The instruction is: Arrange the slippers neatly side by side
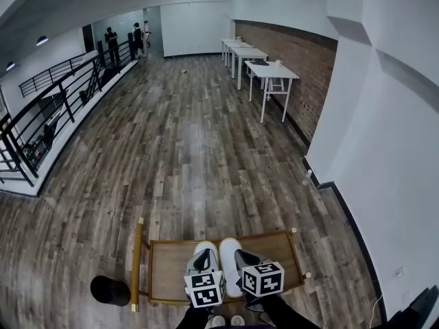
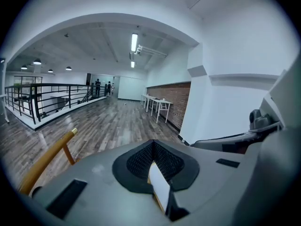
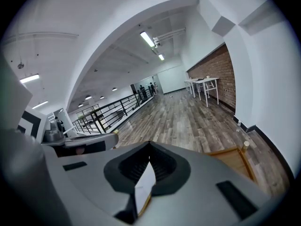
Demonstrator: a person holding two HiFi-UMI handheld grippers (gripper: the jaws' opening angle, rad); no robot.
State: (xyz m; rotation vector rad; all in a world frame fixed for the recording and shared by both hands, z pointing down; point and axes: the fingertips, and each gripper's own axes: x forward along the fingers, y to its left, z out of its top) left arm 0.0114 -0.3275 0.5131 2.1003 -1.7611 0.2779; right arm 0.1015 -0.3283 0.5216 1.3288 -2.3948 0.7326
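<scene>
Two white slippers lie side by side on a low wooden table (image 1: pixel 168 266), the left slipper (image 1: pixel 206 246) and the right slipper (image 1: pixel 229 249) with toes pointing away from me. My left gripper (image 1: pixel 204 258) sits over the near end of the left one, my right gripper (image 1: pixel 245 258) over the right one. In the left gripper view the grey jaws (image 2: pixel 153 166) are shut, with a thin white edge (image 2: pixel 160 188) pinched between the black pads. The right gripper (image 3: pixel 149 164) looks the same, shut on a white edge (image 3: pixel 143 185). The jaws hide the rest of each slipper.
A yellow wooden rail (image 1: pixel 137 259) borders the table's left side, and a black round object (image 1: pixel 110 290) stands on the plank floor beside it. A white wall (image 1: pixel 384 184) runs close on the right. White desks (image 1: pixel 271 74) and a black railing (image 1: pixel 48 115) are far off.
</scene>
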